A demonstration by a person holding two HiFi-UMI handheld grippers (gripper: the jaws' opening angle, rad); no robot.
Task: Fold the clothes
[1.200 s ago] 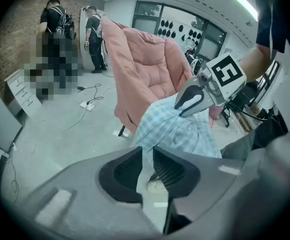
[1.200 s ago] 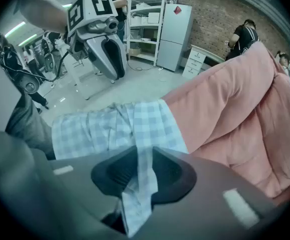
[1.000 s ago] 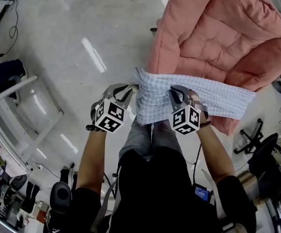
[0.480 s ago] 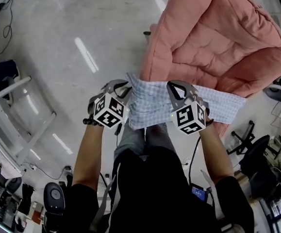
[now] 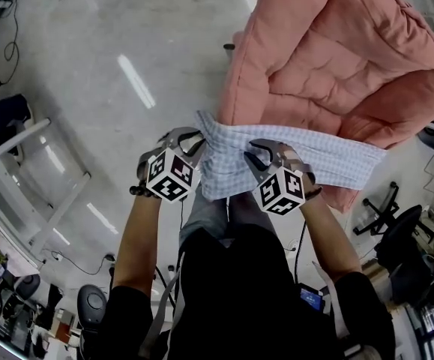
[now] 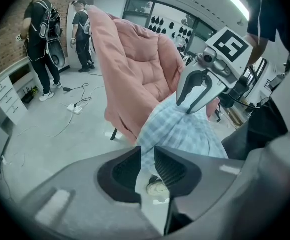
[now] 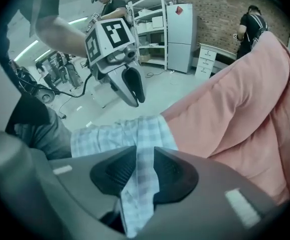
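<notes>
Head view, looking steeply down: big pink quilted chair (image 5: 344, 58) fills the top right; across its front edge lies the blue checked shirt (image 5: 329, 156), stretched back towards the person's lap; left gripper (image 5: 194, 138) is clamped narrowly on the shirt's left corner; right gripper (image 5: 258, 153), further along the near hem, has just been opening its jaws, slightly parted now, cloth running loose between them.
</notes>
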